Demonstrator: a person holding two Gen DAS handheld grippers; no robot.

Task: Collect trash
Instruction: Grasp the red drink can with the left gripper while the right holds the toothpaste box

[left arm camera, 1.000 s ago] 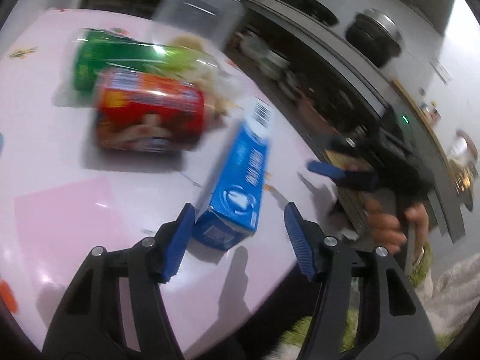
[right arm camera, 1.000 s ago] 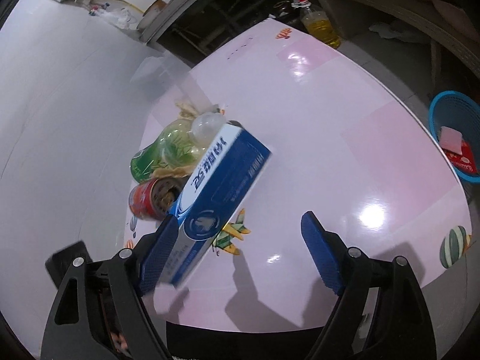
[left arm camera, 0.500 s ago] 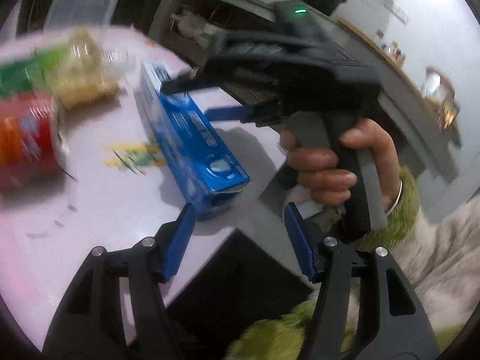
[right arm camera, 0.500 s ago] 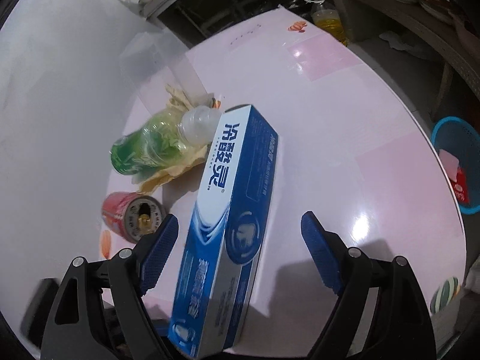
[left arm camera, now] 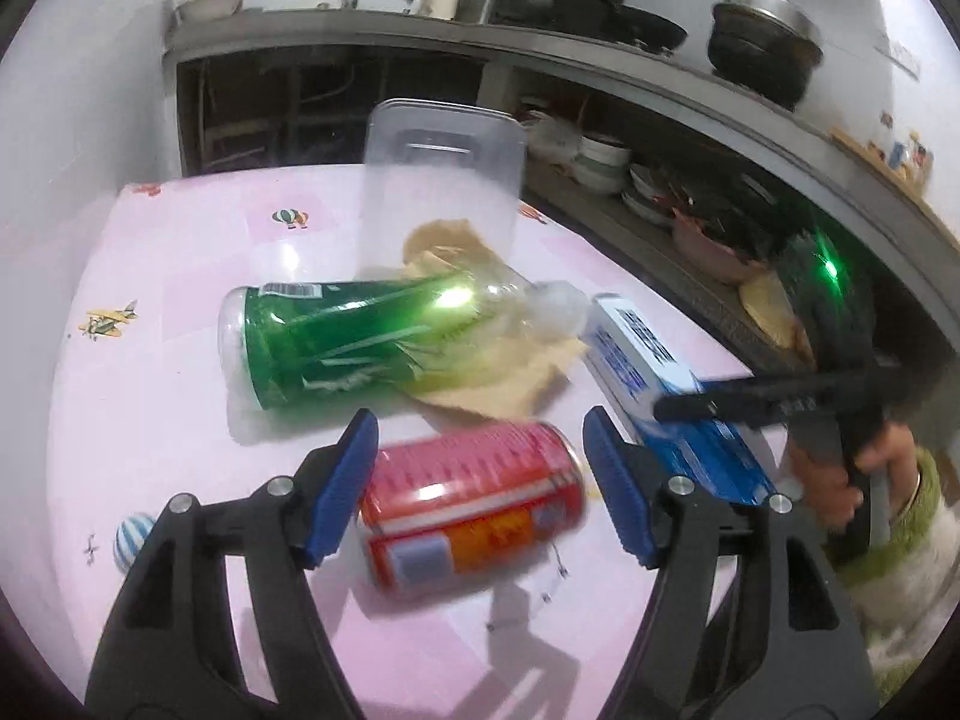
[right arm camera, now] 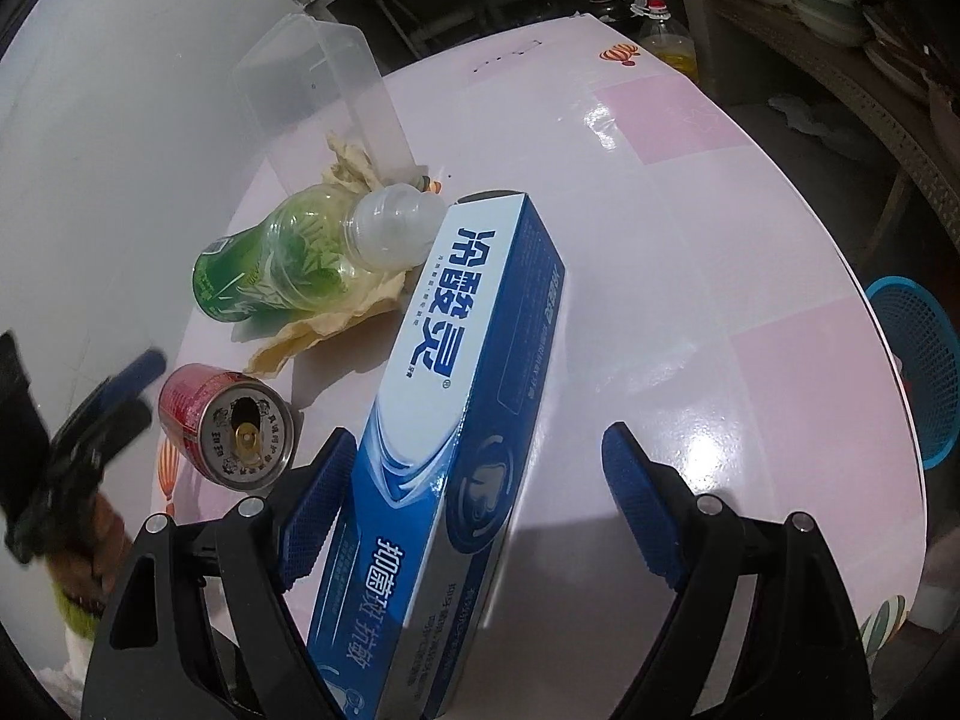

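Pink and glossy, the table [left arm camera: 150, 372] carried a small heap of rubbish, read here from left to right in the left wrist view: a green plastic bottle [left arm camera: 336, 348] lay on its side over a crumpled tan paper [left arm camera: 504, 384], with a clear plastic container [left arm camera: 441, 180] standing behind them; nearer the camera a red can [left arm camera: 474, 498] lay on its side, and to the right a blue toothpaste box [left arm camera: 660, 384] stretched toward the table's edge. The left gripper [left arm camera: 480, 486] hovered over the can with its jaws opening, the can framed between them but not pressed by either pad. In the right wrist view the right gripper [right arm camera: 474, 504] stood released and wide, the box lying between its pads, close to the left one, with no firm squeeze visible. A blue basket [right arm camera: 918, 372] sat off the table's right edge, probably the bin. The step in hand looked like lining up two pickups; next, each gripper would need to lower and close squarely, the can across its round body.
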